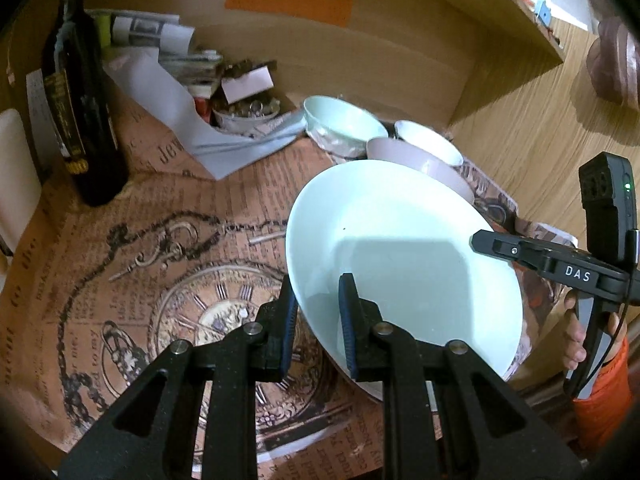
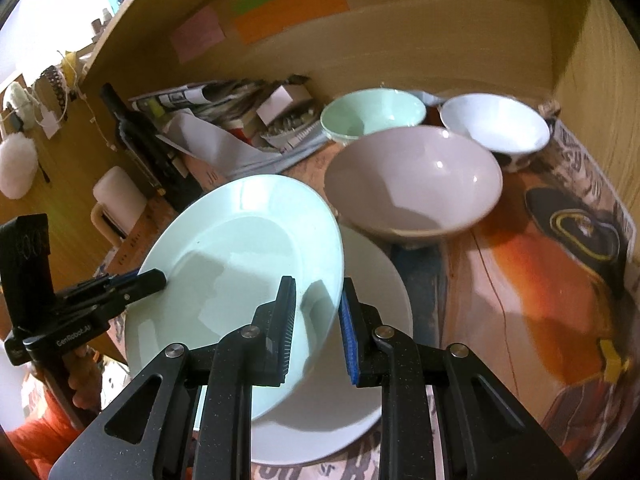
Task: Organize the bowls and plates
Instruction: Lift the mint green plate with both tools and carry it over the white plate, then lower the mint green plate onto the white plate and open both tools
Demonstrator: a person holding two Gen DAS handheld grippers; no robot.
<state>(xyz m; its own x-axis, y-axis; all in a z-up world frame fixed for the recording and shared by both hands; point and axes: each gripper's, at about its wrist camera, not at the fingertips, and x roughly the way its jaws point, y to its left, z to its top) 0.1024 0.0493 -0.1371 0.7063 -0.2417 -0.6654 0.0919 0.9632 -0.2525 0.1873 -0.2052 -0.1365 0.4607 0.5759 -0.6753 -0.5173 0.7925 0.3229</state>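
A pale green plate [image 1: 404,248] is held tilted between both grippers. My left gripper [image 1: 318,320] straddles its left rim, one finger under and one over; it shows at the left in the right wrist view [image 2: 148,280]. My right gripper [image 2: 318,320] straddles the plate's [image 2: 244,256] right rim, and shows at the right in the left wrist view [image 1: 480,240]. Under it lies a white plate [image 2: 360,360]. Behind stand a grey-pink bowl [image 2: 412,184], a green bowl [image 2: 372,116] and a white bowl [image 2: 496,128].
A dark bottle [image 1: 80,112] stands at the left. Papers and a small bowl of clutter [image 1: 244,112] lie at the back. Wooden walls [image 1: 360,60] close the back and right. A printed paper mat [image 1: 140,260] covers the surface.
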